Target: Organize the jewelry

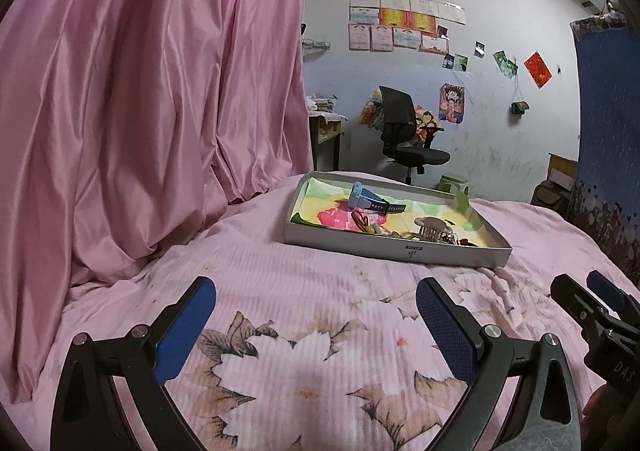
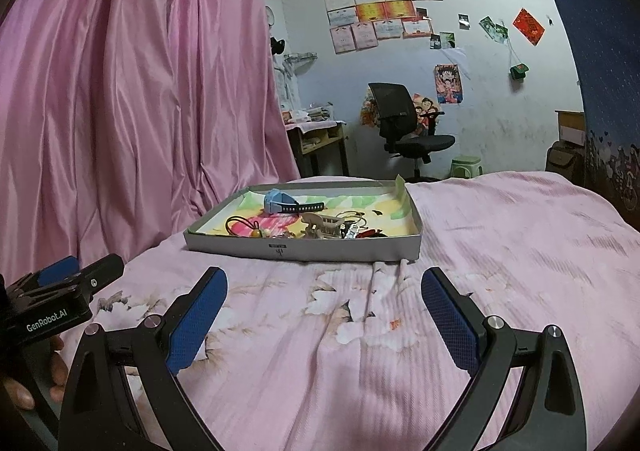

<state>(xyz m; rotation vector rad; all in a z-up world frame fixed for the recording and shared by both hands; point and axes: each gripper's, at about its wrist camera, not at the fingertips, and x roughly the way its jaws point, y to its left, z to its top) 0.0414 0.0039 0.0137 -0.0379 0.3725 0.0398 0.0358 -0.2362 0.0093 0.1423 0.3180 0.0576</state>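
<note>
Above the pink floral bedspread (image 2: 500, 251), the right claw (image 2: 324, 315) was held with its blue-padded fingers (image 2: 448, 323) spread wide apart and nothing between them; the left claw (image 1: 316, 327) was likewise held apart and empty, just beside it. Each claw was seen at the edge of the other's view, and fingers of a hand (image 2: 24, 383) were seen around the left handle. Beyond both claws, a shallow grey tray (image 2: 304, 249) was seen resting on the bed, its long axis running roughly left to right across the right wrist view. Inside it, a light blue watch (image 2: 286, 204) was laid towards the far side, its dark strap stretched along the tray's length and pointing right. Nearer the front wall, a dark hair tie with beads (image 2: 244, 226), a beige claw clip (image 2: 324, 228) and a tangle of small pieces, too small to be told apart, were gathered. Farther off, a pink curtain (image 1: 140, 91) and a black office chair (image 1: 404, 131) were seen.
</note>
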